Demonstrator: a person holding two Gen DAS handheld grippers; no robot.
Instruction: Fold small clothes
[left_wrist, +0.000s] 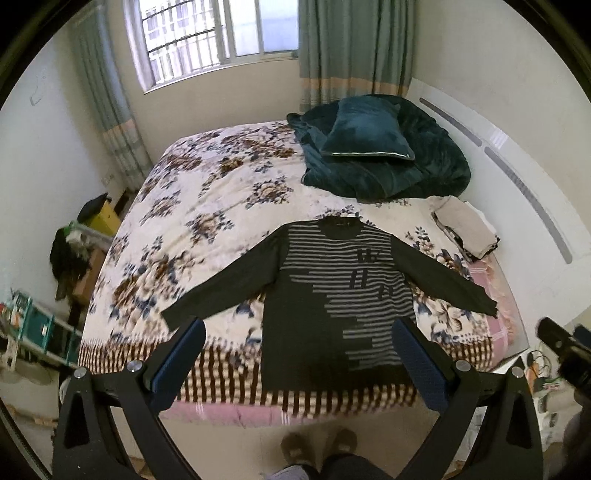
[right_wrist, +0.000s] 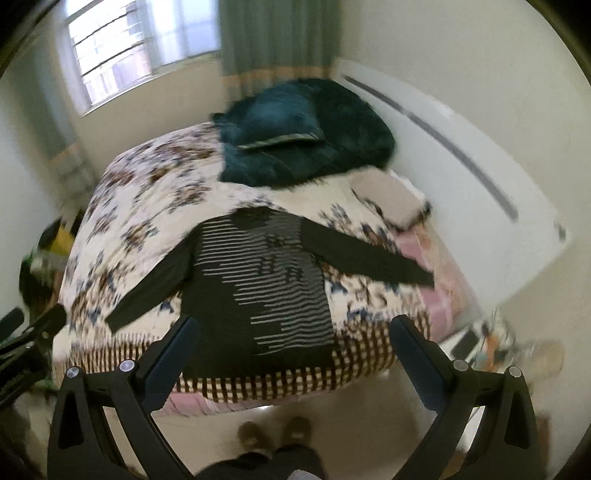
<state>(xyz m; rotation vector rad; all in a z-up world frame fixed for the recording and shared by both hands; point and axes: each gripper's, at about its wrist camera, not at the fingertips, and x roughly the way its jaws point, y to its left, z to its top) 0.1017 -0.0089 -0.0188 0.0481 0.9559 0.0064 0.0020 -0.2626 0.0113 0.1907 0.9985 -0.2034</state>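
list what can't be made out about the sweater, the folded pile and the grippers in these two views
- Sweater hem: left wrist view, partly behind the left gripper fingers; its chest lettering is too small to read.
- Folded pile: left wrist view, too small to count the garments; right wrist view, smeared by motion blur.
- Right gripper: left wrist view, cut off by the right edge.
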